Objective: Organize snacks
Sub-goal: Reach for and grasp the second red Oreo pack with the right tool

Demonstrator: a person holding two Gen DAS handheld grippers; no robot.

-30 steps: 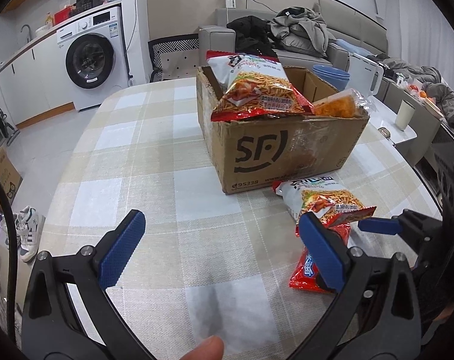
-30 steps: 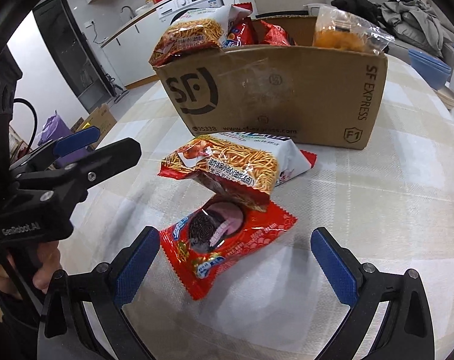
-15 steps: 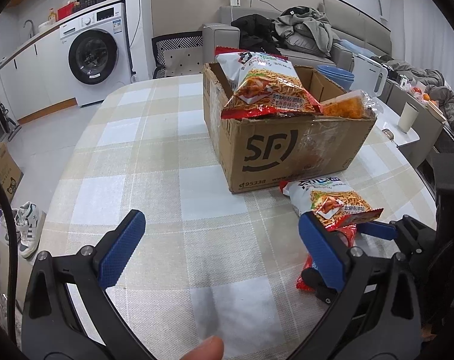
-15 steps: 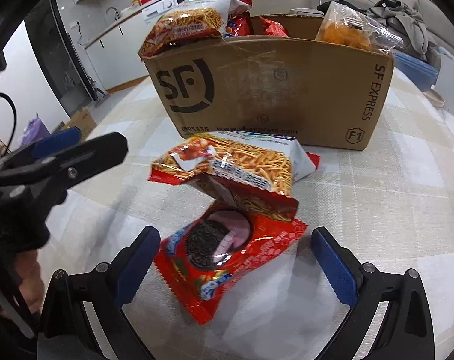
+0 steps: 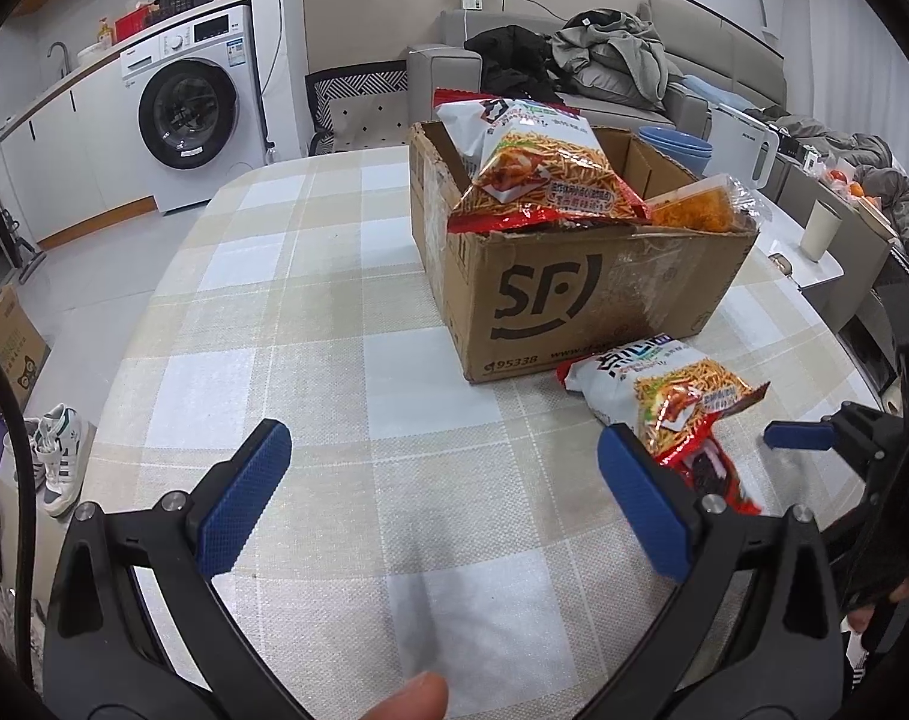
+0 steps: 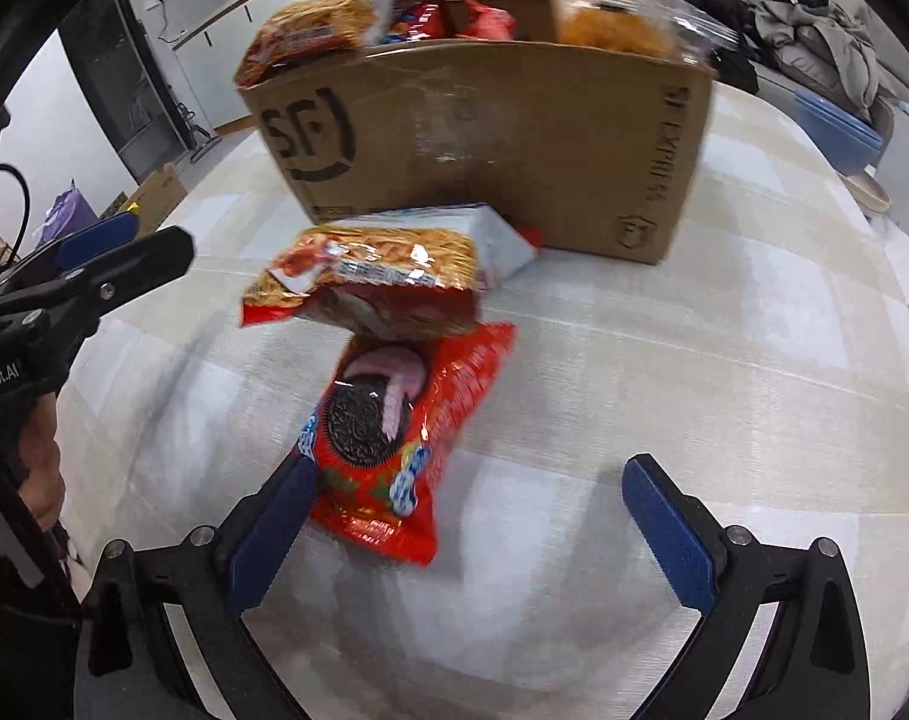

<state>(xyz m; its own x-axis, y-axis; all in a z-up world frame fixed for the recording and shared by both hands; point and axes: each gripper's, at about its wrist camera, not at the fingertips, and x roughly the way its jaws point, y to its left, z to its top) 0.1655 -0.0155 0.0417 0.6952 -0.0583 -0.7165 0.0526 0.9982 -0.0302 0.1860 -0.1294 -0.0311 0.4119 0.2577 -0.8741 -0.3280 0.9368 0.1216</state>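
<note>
A brown SF cardboard box [image 5: 574, 288] [image 6: 514, 138] stands on the checked table, holding a noodle-snack bag [image 5: 538, 168] and an orange snack pack [image 5: 700, 210]. In front of it a second noodle-snack bag [image 5: 664, 384] [image 6: 382, 282] lies partly on a red cookie pack [image 6: 388, 438] [image 5: 712, 468]. My right gripper [image 6: 472, 510] is open, its left finger beside the cookie pack's near end. My left gripper [image 5: 442, 492] is open and empty over bare table, left of the packs.
A washing machine [image 5: 196, 114] and counter stand at the back left. A sofa with clothes [image 5: 604, 66] is behind the table. A side table with a cup [image 5: 817, 234] is to the right. Shoes [image 5: 58, 456] lie on the floor at left.
My right gripper has moved forward and down toward the cookie pack, which now lies between its fingers' near reach. My left gripper has shifted slightly, the box now nearer the centre.
</note>
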